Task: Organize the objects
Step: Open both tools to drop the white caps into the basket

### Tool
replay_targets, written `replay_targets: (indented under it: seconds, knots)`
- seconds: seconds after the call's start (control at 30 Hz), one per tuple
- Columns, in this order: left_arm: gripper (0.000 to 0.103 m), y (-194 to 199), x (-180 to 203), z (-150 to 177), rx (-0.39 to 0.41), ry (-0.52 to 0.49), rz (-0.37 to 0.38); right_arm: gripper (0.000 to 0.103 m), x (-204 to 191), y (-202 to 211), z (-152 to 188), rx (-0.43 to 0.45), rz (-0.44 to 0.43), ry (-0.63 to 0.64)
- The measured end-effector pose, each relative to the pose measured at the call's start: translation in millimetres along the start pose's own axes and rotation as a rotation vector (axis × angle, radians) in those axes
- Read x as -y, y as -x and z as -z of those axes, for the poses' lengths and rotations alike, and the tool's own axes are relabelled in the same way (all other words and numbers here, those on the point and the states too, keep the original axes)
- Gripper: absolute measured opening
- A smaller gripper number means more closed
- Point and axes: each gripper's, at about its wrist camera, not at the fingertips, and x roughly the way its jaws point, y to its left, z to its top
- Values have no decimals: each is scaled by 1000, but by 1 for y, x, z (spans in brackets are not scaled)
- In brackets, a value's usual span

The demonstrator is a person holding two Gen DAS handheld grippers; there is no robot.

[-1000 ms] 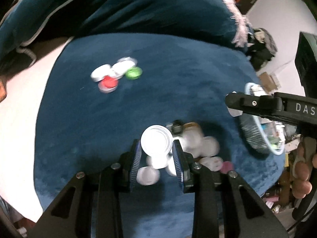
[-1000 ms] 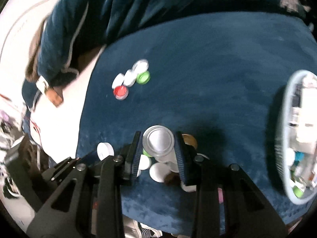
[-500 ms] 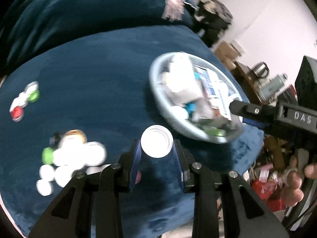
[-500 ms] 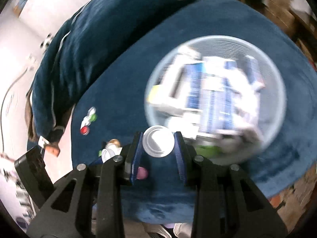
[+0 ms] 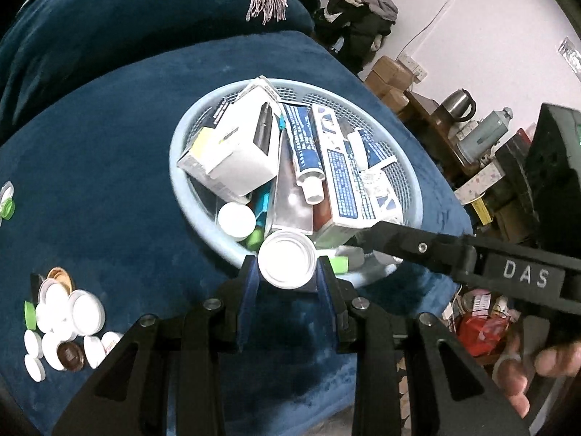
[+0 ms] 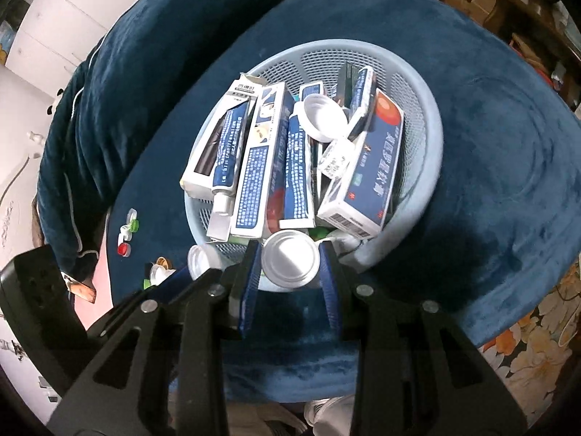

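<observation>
My left gripper [image 5: 287, 276] is shut on a white round lid [image 5: 286, 258], held just over the near rim of a pale blue mesh basket [image 5: 181, 138]. My right gripper [image 6: 290, 272] is shut on a second white lid [image 6: 290, 258], also at the near rim of the same basket [image 6: 428, 109]. The basket is packed with toothpaste boxes [image 6: 254, 160], tubes [image 5: 303, 152] and a few loose lids [image 6: 323, 116]. The right gripper's arm [image 5: 472, 258] crosses the left wrist view at the right, with a hand below it.
The basket stands on a dark blue plush cover [image 5: 90, 163]. A heap of white, green and brown lids [image 5: 61, 323] lies at its left front; a smaller group with a red lid [image 6: 125, 236] lies further off. Cluttered shelves [image 5: 472, 134] stand at the right.
Both grippers swung from above the lid heap across the blue cover to the basket, each keeping its white lid. The basket now fills the middle of both views.
</observation>
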Motion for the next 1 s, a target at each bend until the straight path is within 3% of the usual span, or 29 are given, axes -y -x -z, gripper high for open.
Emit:
replay_targets:
  seconds: [0.23,0.4,0.43,0.5,0.57,0.63,0.77,0.87,1.0]
  knots:
    - [33,-19,20,-8,-4,-83,-38,33,7,-3,-2,15,82,5]
    - [34,-22,15,-8,12,-62,-41,34,13,-3,-4,14,51,-13]
    - [37,-21,14,-7,20,-56,-38,35,13,-2,-4,15,44,-13]
    - [76,-15,12,-7,38,-54,-8,35,14,1,-5,17,31,-24]
    - [94,-8,11,-8,62,-43,0,39,16,5,-5,26,28,-39]
    - [95,0,7,-9,89,-22,2,47,15,10,-4,39,19,-52]
    - [98,14,-10,-10,116,48,-1,50,10,17,-3,61,11,-47]
    - [99,23,-26,-8,124,99,-48,53,4,18,-2,65,21,-34]
    - [99,31,-43,-3,126,111,-88,85,-16,22,-3,100,70,37]
